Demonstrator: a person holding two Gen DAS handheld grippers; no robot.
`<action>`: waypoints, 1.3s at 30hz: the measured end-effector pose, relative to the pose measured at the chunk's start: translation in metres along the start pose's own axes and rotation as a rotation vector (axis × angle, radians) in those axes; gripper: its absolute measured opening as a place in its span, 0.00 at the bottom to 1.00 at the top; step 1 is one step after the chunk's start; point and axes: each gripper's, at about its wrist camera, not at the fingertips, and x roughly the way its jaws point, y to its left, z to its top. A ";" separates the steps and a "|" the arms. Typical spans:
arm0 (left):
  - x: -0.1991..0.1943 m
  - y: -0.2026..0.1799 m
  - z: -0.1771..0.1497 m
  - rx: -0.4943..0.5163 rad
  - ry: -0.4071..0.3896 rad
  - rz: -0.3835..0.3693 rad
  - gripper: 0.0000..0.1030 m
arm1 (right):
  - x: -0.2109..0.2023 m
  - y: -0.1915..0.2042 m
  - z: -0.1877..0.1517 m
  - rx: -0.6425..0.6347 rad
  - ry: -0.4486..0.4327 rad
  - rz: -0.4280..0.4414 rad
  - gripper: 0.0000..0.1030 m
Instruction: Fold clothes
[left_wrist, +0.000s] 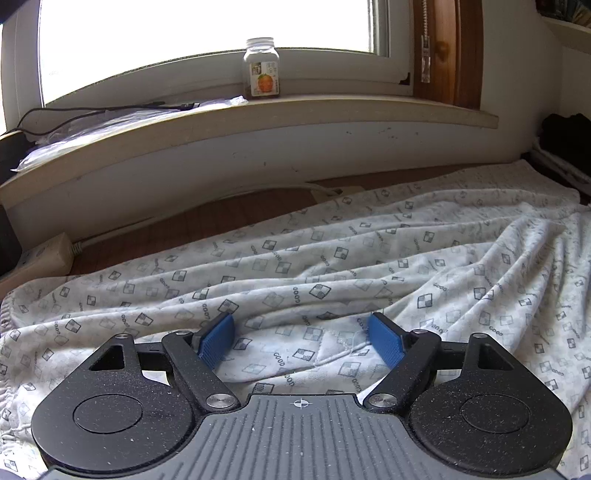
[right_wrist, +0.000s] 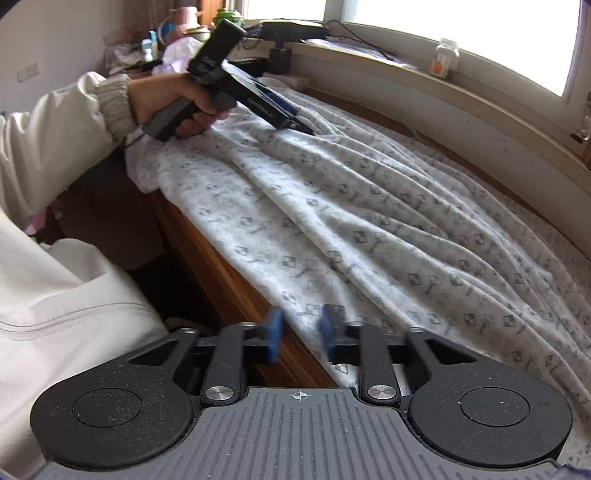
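Windowsill (left_wrist: 258, 122) overhangs far edge — garment (left_wrist: 332, 258) top clear.

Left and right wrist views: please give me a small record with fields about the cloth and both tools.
cloth: white cloth, printed with small squares, lying wrinkled on the wooden table, not yet folded
left tool: left tool wide open, over the cloth, gripping nothing
right tool: right tool blurred, pads a little apart, at the cloth's near edge
windowsill: jar with orange label

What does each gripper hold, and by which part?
Nothing is held. The left gripper is open over the patterned garment; the right gripper, jaws apart, is at its near edge.
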 end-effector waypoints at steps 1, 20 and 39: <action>0.000 0.000 0.000 0.001 0.000 0.001 0.80 | -0.001 0.002 0.000 -0.003 0.001 -0.009 0.01; -0.028 -0.023 0.012 -0.018 -0.091 -0.026 0.80 | -0.062 -0.011 -0.020 0.131 -0.068 -0.008 0.04; -0.068 -0.213 -0.031 0.293 -0.079 -0.383 0.46 | -0.148 -0.225 -0.128 0.431 -0.051 -0.766 0.39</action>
